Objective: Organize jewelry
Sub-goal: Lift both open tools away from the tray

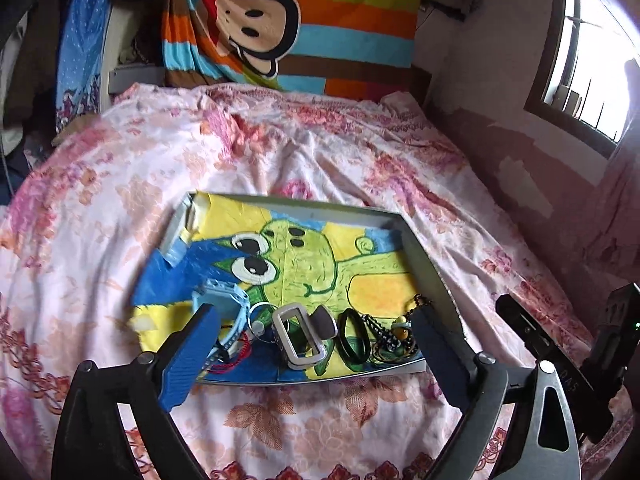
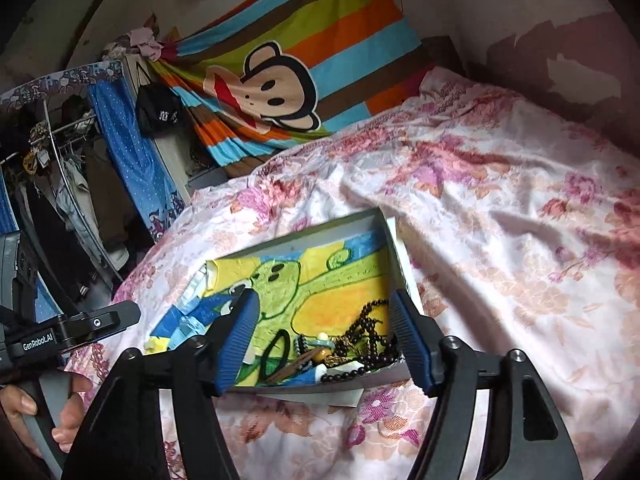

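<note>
A shallow grey tray (image 1: 424, 256) lined with a yellow, green and blue frog drawing lies on the bed. Along its near edge lie a light blue watch (image 1: 224, 300), a white clasp (image 1: 298, 334), a black hair band (image 1: 352, 334) and dark bead necklaces (image 1: 394, 336). My left gripper (image 1: 314, 320) is open, its blue fingers spread wide just above this jewelry row. In the right wrist view my right gripper (image 2: 322, 332) is open above the tray (image 2: 394, 236), over the black hair band (image 2: 278, 350) and the dark bead necklaces (image 2: 370, 334). Both grippers are empty.
The tray rests on a rumpled pink floral bedspread (image 1: 280, 152). A striped monkey blanket (image 1: 280, 20) hangs at the head of the bed. A window (image 1: 592, 52) is on the right wall. A clothes rack (image 2: 60, 184) stands left of the bed.
</note>
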Motion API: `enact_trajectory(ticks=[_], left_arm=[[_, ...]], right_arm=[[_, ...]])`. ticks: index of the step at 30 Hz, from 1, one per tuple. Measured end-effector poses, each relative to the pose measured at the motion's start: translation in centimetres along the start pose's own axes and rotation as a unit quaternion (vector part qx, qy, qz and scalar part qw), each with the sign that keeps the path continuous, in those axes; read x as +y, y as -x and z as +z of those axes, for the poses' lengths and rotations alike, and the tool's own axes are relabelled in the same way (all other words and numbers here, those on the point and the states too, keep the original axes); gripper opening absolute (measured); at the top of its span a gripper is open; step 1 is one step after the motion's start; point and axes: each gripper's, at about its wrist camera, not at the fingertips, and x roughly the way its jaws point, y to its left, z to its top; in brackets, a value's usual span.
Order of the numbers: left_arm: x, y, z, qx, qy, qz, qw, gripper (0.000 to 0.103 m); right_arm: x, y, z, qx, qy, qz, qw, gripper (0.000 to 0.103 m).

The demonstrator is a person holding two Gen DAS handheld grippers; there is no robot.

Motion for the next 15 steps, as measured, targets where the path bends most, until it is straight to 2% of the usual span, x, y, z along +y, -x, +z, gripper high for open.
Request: enact_trajectory(ticks=[3,6,12,14,15], left_arm=[[-0.1,3.1,0.3,-0.030,-0.012,0.009,0.9994,0.101],[-0.1,6.3,0.2,-0.055,-0.020,0.016,0.9982,0.103],[0.1,11.8,-1.1,-0.095,-0.029,0.022,0.9948,0.103],[0.1,13.8,-2.2,-0.111,-0.036,0.024,0.9929,0.103],[0.2,14.8,-2.7,-0.118,-0.040,0.026,0.9919,0.103]], right_arm=[[1.5,2.9,1.0,-0.026,0.013,0.001,1.000,0.081],[3.4,6.1,1.7,-0.052,0.031,0.001,0.998,0.088],[7.0,12.7,1.4,-0.091,0.065,-0.003,0.994,0.092],[8.1,14.5,1.1,-0.099,0.078,-0.007,0.992,0.096],[8.6,15.4,0.7,-0.105,0.084,-0.010,0.991,0.102]])
